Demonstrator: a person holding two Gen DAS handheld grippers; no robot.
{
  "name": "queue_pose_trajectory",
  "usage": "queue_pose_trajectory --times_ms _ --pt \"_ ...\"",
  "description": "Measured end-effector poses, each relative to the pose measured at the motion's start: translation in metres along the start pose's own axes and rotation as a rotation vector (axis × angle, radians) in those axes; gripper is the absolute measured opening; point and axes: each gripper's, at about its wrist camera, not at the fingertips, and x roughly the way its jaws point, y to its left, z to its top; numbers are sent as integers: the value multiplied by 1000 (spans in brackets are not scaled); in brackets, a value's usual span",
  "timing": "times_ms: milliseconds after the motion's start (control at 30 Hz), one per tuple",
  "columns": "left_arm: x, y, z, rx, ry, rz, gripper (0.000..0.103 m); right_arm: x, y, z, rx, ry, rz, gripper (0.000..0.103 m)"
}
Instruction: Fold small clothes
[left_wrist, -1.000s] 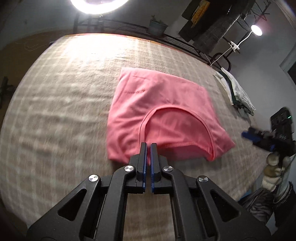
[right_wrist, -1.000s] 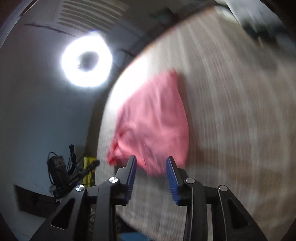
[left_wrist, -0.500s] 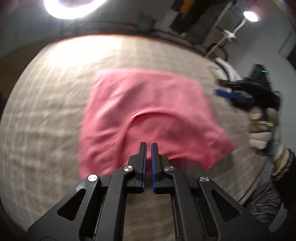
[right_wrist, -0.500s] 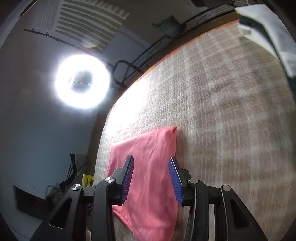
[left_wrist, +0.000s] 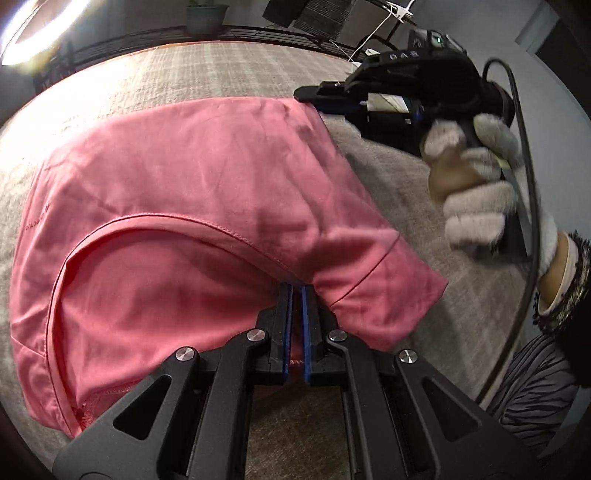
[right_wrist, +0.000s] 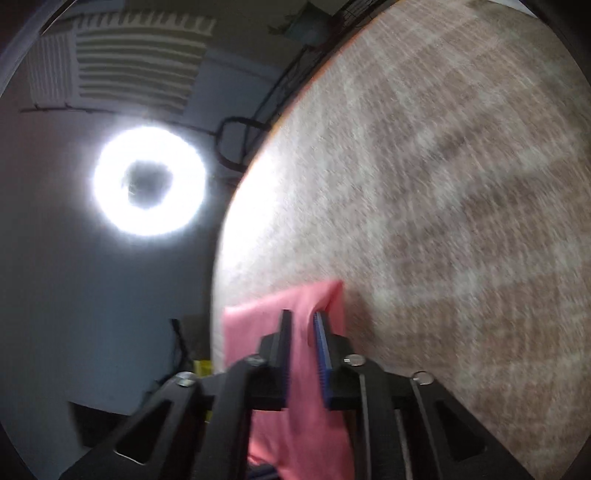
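Left tongs (left_wrist: 294, 291): black, blue ribbed pads, closed on the near hem of the pink shirt (left_wrist: 192, 192).
Right tongs (right_wrist: 303, 319): closing, the shirt's far corner between the pads; white knitted glove (left_wrist: 480, 192) holds them.
Shirt: smooth, thin, folded, lying on the checked woven cloth (left_wrist: 221, 66).

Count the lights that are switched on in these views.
1: a ring light beyond the table's far edge, also clipped at the left wrist view's top left corner. Others may be out of frame.
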Motion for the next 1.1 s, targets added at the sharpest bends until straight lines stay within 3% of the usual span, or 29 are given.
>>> queue_pose_trajectory --times_ms 167,300,367,400,467,500,533,700,800,900,1100 --pt "-7 2 -7 -14 1 -11 1 -5 20 4 -75 -60 -126 0" --pt "-32 12 -9 -34 -33 -49 1 -7 42 -2 -203 -92 -352 3" --pt "-50 19 -7 -35 -82 -36 3 -13 48 0 -218 -85 -343 24" --pt "-59 26 -5 -42 -113 -23 6 -16 52 -1 -227 -86 -327 44" --pt "-75 45 -5 -72 -154 6 23 -33 59 -10 -282 -104 -363 45" --pt "-83 57 -5 -100 -176 24 36 -36 63 -14 -309 -96 -376 44" --pt "-91 71 -5 -138 -198 39 41 -41 62 -16 -310 -88 -373 44" --pt "-104 140 -4 -314 -204 83 41 -46 50 -37 -264 -12 -329 45" --pt "-95 177 -7 -425 -162 23 50 -54 39 -54 -235 14 -297 50" --pt "-85 204 -17 -546 -130 -18 50 -57 27 -62 -191 14 -245 54" --pt "-64 218 -26 -638 -70 -143 50 -40 10 -67 -126 47 -169 44"
